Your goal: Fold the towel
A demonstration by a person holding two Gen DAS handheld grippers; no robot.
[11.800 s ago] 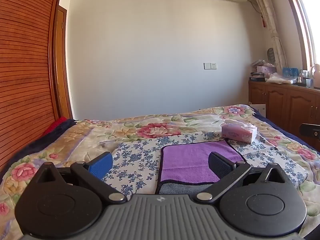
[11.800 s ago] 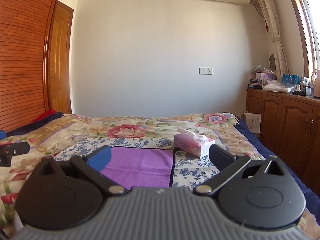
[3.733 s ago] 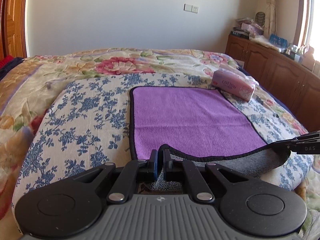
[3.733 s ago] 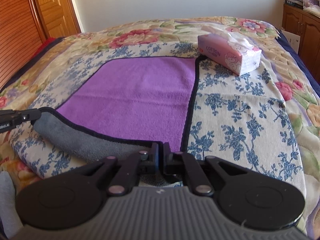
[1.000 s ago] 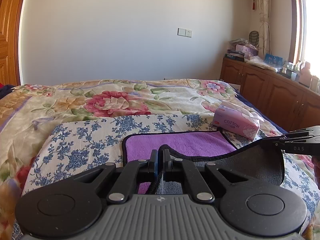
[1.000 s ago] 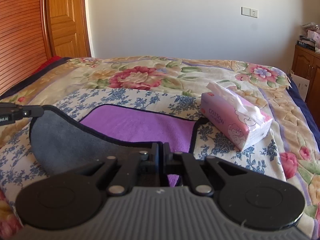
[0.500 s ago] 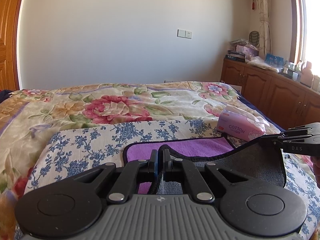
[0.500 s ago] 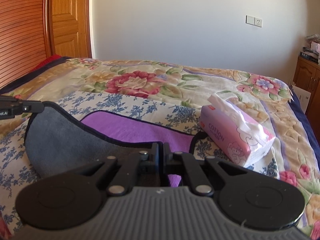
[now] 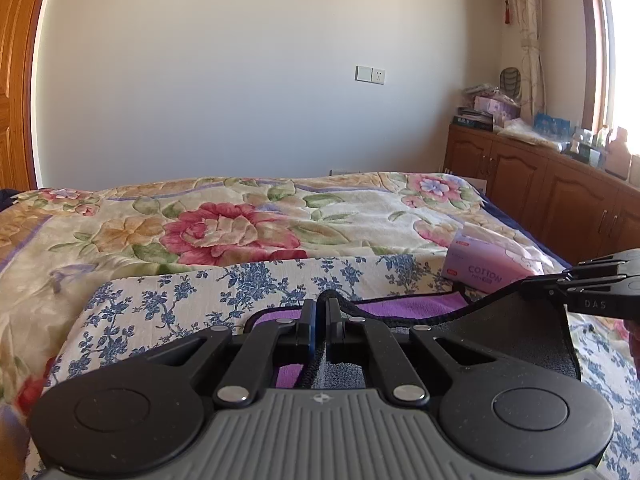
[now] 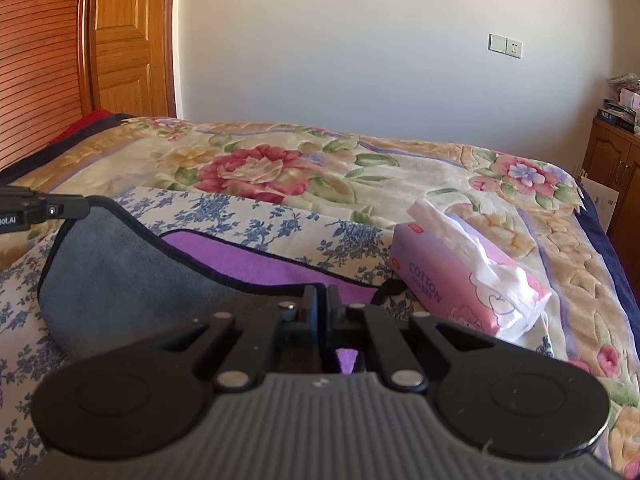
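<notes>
A towel, purple on top (image 9: 404, 306) and grey underneath (image 10: 132, 272), lies on a blue-flowered cloth on the bed. Its near edge is lifted and carried over the far part, grey side up. My left gripper (image 9: 320, 312) is shut on the towel's near left corner. My right gripper (image 10: 321, 300) is shut on the near right corner. Each gripper shows in the other's view, the right one (image 9: 560, 286) at the right edge, the left one (image 10: 78, 206) at the left edge. Only a strip of purple shows beyond the raised fold.
A pink tissue box (image 10: 460, 276) sits just right of the towel's far right corner, also in the left wrist view (image 9: 488, 268). The floral bedspread (image 9: 240, 232) stretches to the wall. Wooden cabinets (image 9: 560, 192) stand at right, a wooden door (image 10: 128, 40) at left.
Both grippers have carried the lifted towel edge farther toward the far edge. Less purple shows than half a second ago. The tissue box looks nearer.
</notes>
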